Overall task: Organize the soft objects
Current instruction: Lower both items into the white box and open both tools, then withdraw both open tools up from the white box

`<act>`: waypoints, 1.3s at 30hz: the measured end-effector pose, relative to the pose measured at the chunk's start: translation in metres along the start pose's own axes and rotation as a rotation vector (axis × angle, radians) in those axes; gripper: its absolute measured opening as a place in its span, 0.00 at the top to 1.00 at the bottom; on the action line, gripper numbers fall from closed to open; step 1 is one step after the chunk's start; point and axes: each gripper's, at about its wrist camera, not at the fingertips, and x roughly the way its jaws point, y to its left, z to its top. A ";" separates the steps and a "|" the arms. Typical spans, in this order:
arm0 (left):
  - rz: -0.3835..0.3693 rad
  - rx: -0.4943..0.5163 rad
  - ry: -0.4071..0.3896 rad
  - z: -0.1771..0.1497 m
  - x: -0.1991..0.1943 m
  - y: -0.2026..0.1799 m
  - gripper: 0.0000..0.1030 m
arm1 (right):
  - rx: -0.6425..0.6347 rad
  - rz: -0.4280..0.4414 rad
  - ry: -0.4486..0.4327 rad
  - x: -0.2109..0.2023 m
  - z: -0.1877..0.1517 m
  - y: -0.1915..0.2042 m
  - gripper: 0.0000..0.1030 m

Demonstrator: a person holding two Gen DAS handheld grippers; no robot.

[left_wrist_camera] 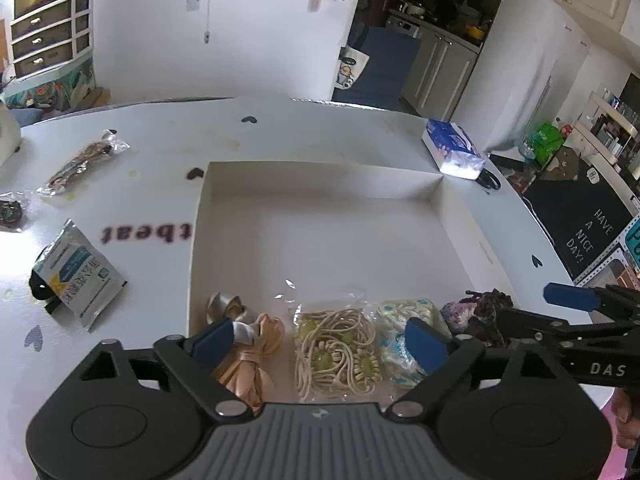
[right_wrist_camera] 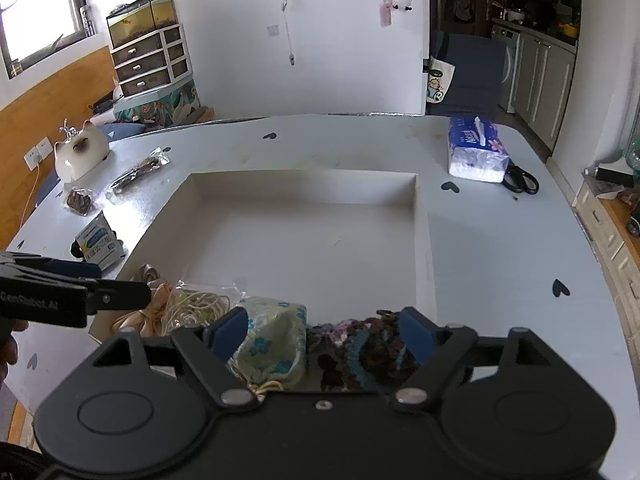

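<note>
Along the near wall of the white box [left_wrist_camera: 320,240], four soft items are seen in a row, the ribbon bundle [left_wrist_camera: 248,344] below the open left gripper [left_wrist_camera: 320,344], the crocheted piece [right_wrist_camera: 360,344] below the open right gripper [right_wrist_camera: 320,332].

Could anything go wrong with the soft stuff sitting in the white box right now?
Maybe. The open left hand-held gripper hangs right over the packet of cream cords; its fingers could snag the loose plastic. The dark crocheted piece lies by the white box's near right corner, under the open right hand-held gripper, and a nudge could push it out.
</note>
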 end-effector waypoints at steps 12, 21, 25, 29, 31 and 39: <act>0.028 -0.005 -0.031 -0.009 -0.012 0.011 0.00 | -0.002 -0.047 -0.025 -0.014 -0.006 0.005 0.02; 0.022 0.005 -0.047 -0.011 -0.015 0.017 0.00 | 0.015 -0.085 -0.060 -0.019 -0.006 0.011 0.00; 0.017 0.016 -0.046 -0.012 -0.016 0.021 0.00 | 0.029 -0.101 -0.074 -0.020 -0.007 0.015 0.00; 0.008 0.028 -0.040 -0.013 -0.018 0.027 0.00 | 0.045 -0.117 -0.055 -0.019 -0.009 0.023 0.00; 0.003 0.030 -0.037 -0.013 -0.018 0.032 0.00 | 0.053 -0.122 -0.050 -0.018 -0.009 0.028 0.00; -0.011 0.025 -0.036 -0.012 -0.023 0.055 0.00 | 0.062 -0.137 -0.046 -0.014 -0.006 0.051 0.00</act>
